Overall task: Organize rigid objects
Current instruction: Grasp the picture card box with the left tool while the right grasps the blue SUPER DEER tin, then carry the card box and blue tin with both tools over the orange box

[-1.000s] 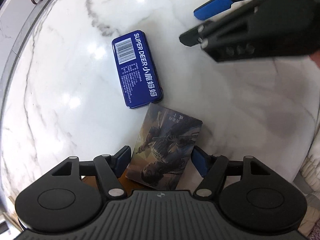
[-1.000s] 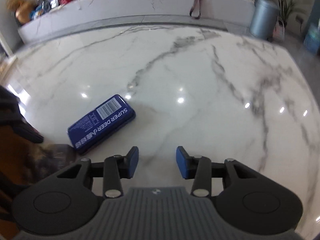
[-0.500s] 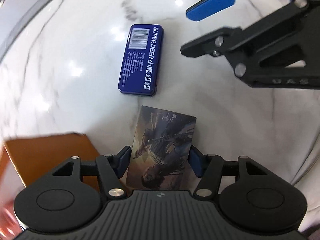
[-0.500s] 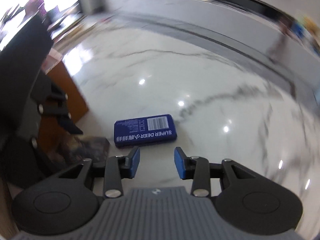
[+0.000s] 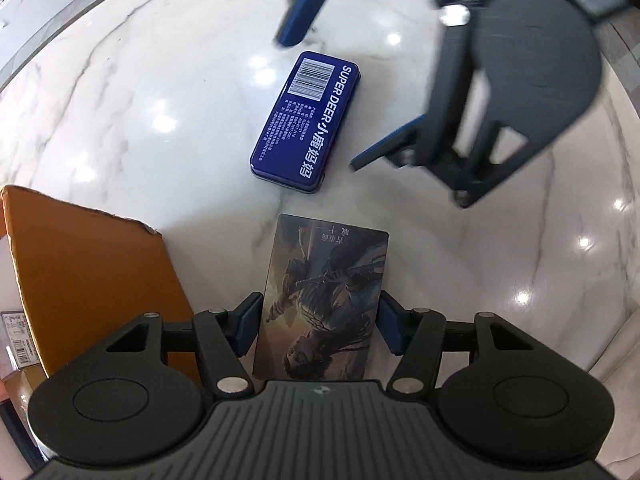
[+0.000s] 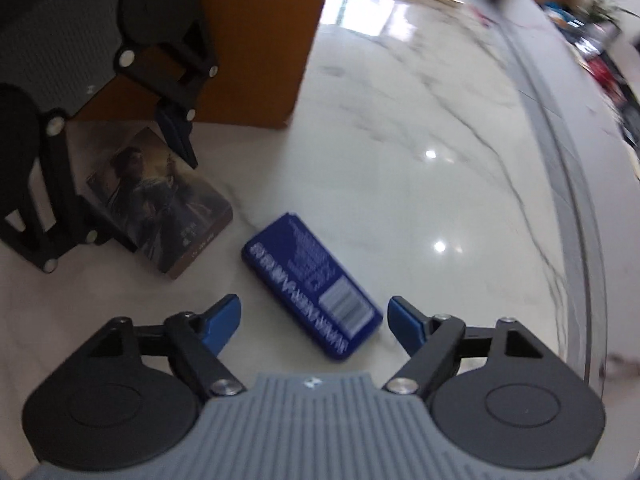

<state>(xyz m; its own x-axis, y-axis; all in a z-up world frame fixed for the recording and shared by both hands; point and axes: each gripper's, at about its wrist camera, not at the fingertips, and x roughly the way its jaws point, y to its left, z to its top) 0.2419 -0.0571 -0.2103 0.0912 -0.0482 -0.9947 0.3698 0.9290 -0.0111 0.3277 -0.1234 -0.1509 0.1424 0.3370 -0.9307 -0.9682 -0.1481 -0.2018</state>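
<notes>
A flat box with a painted figure on it [image 5: 324, 288] lies on the white marble table [image 5: 120, 100], and my left gripper [image 5: 320, 326] points down over it, both blue pads against its long sides. The right wrist view shows the same box [image 6: 160, 200] with one left finger [image 6: 176, 140] at its far edge. A blue "SUPER DEER" tin [image 5: 306, 120] lies flat just beyond it. My right gripper [image 6: 315, 308] hangs over the tin [image 6: 312, 284]. Its jaws are opening wide on either side of the tin, and the pads touch nothing.
An orange-brown cardboard box [image 5: 92, 280] stands on the table beside my left gripper, seen behind it in the right wrist view [image 6: 256, 40]. The table's curved rim [image 6: 576, 200] runs along the right. Bare marble spreads around the tin.
My right gripper rolled, swung over the blue tin and its jaws went from narrow to wide. My left gripper rolled too, closing slightly on the picture box. The cardboard box came into view.
</notes>
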